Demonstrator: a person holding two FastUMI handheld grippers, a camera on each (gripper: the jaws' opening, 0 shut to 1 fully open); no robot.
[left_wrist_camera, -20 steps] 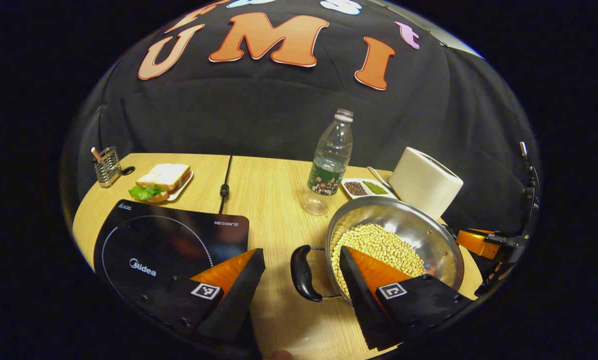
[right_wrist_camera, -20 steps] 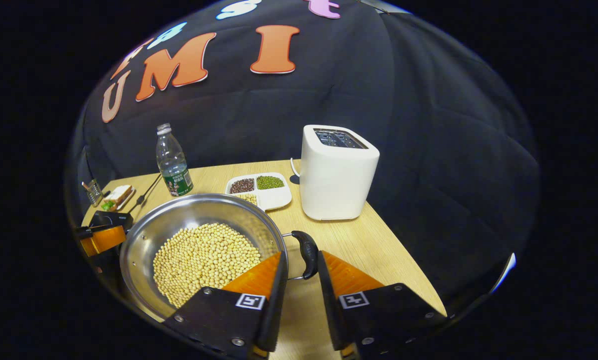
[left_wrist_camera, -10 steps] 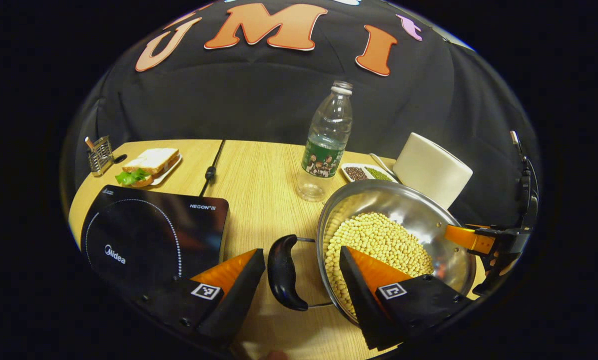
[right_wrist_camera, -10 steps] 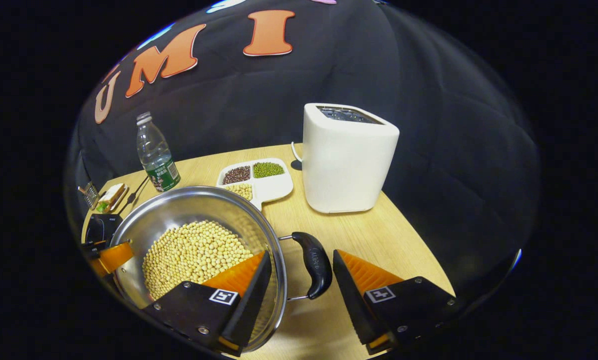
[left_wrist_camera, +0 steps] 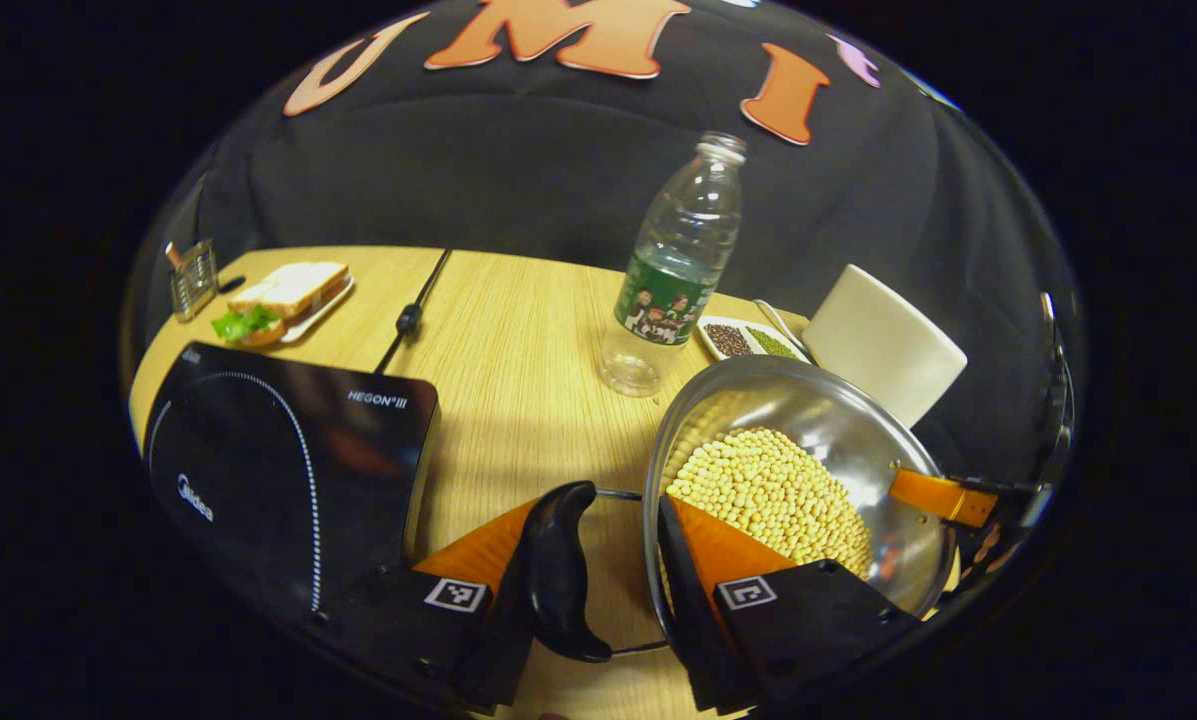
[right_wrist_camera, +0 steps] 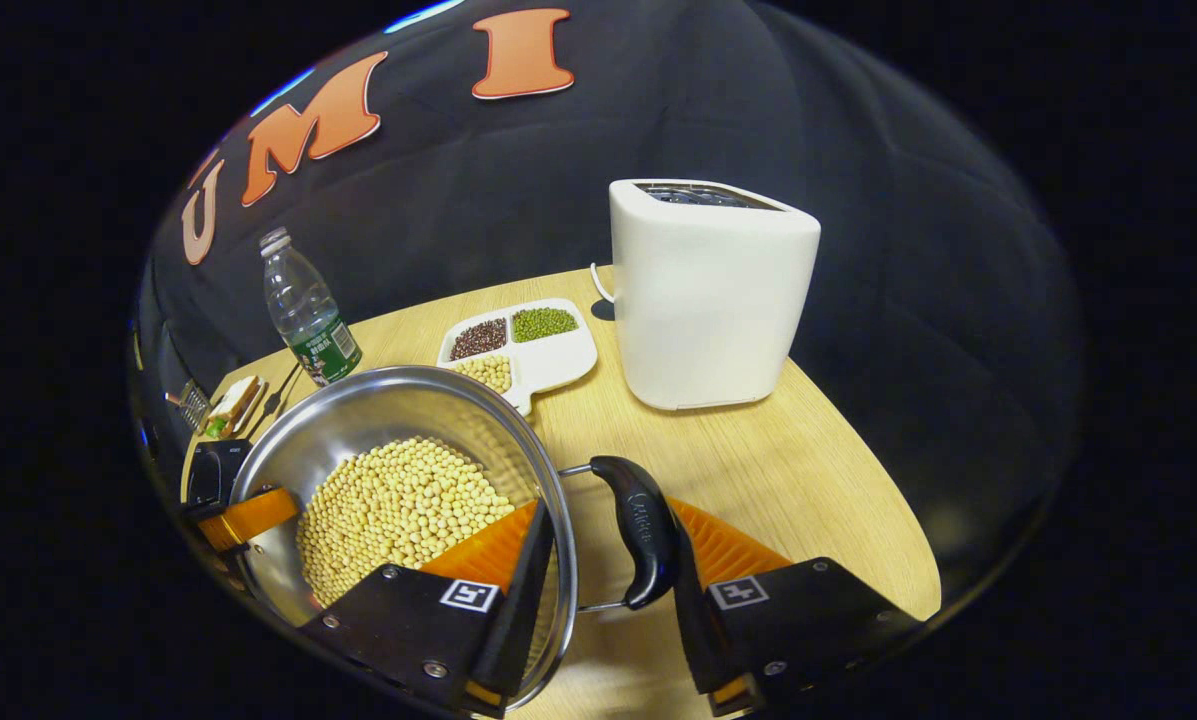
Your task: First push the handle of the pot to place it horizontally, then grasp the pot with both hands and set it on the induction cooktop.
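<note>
Left fingers [left_wrist_camera: 518, 560]: apart, astride pot [left_wrist_camera: 838, 430] handle [left_wrist_camera: 558, 570].
Right fingers [right_wrist_camera: 498, 550]: apart, astride other handle [right_wrist_camera: 643, 525].
Cooktop [left_wrist_camera: 278, 460]: surface's left edge.

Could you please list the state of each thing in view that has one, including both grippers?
Pot: on the table, holding beans, not on the cooktop.
Left handle: between the left gripper's fingers.
Right handle: between the right gripper's fingers.
Left gripper: open, straddling handle and rim.
Right gripper: open, straddling handle and rim.
Cooktop: bare.
Bottle: upright, capped.
Toaster: upright.
Tray: three compartments filled.
</note>
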